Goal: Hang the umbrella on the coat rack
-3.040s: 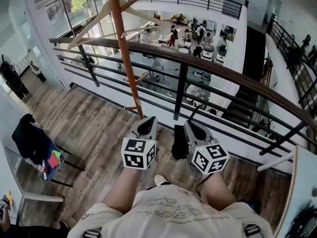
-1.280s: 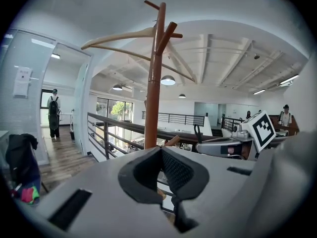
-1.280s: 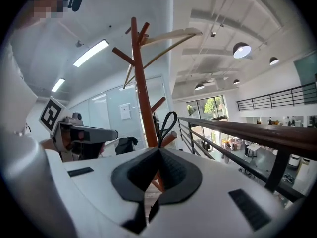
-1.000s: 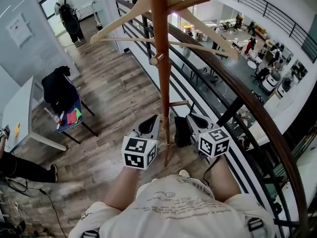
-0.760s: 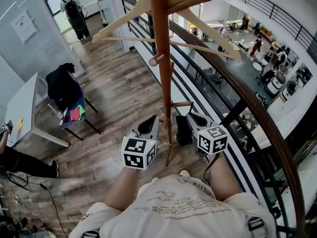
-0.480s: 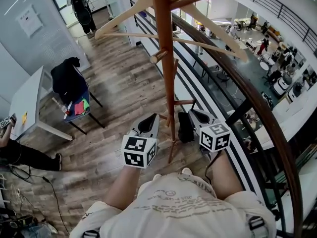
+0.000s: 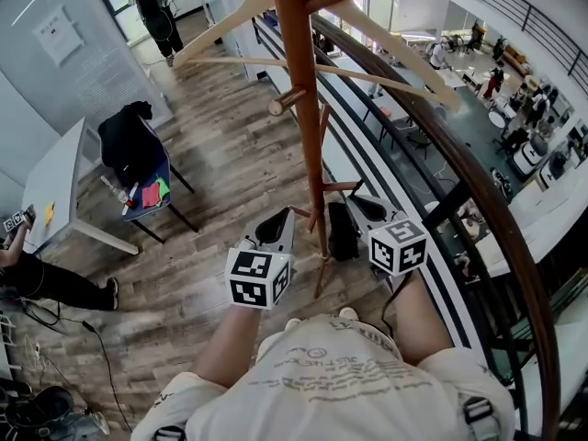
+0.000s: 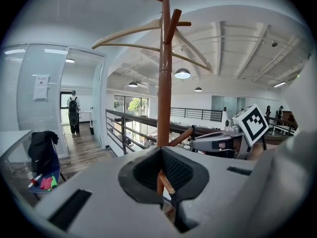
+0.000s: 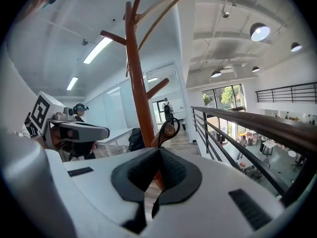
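A brown wooden coat rack stands right in front of me, with a wooden hanger on its top pegs. The black folded umbrella hangs beside the pole, just left of my right gripper. In the right gripper view its black strap loop lies round a low peg of the rack. The right gripper is shut and holds nothing. My left gripper is left of the pole; it is shut and empty too.
A dark-railed balcony railing runs close on the right, over a lower floor. To the left are a chair with a black jacket and a white table. A person with a backpack stands far off; another sits at the left edge.
My view has swung from the railing to the coat rack, which now fills the middle. Both grippers stay low by the pole, the umbrella beside the right one.
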The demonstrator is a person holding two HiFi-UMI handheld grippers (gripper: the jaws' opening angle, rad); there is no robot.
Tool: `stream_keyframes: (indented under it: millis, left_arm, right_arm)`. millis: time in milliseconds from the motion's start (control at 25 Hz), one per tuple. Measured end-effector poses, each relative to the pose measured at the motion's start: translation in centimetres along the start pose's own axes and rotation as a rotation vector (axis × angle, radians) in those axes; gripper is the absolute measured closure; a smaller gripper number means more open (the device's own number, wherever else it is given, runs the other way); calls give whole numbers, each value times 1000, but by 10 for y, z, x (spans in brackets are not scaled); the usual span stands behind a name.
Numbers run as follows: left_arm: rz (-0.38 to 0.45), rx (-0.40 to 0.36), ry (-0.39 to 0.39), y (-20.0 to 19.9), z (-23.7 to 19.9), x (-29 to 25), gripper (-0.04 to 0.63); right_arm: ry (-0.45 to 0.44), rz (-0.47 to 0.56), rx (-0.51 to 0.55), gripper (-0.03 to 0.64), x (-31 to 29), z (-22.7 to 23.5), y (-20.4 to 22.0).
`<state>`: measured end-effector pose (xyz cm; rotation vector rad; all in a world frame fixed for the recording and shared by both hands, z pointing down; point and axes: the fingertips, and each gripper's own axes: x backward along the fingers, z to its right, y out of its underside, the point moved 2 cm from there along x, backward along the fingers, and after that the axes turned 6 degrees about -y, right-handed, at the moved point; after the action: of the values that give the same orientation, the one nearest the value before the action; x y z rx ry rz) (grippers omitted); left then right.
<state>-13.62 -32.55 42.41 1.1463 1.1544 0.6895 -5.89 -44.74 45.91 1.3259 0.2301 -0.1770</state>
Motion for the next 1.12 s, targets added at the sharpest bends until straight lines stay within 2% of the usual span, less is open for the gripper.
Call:
stream_keyframes:
  millis: [400,720,920,1040,1120]
  left_arm:
    - [-15,21,-28,10,-5,0,591]
    - [-30,34,-29,17,-2,2,591]
    - [-30,37,-26,20,-2,2,591]
    - [-19,36,-23,21,-3,3,591]
    - [-9,34,-17,21,-2,3,591]
  right_arm:
    - [-14,-79,-15,615,-19,2,20]
    - [25,-71,-10,615,-20,4,27]
    - [70,0,56,611,-20,4,26]
    - [96,63,61,567,-12,4,24]
    - [108,102,63,563,-2,1,19]
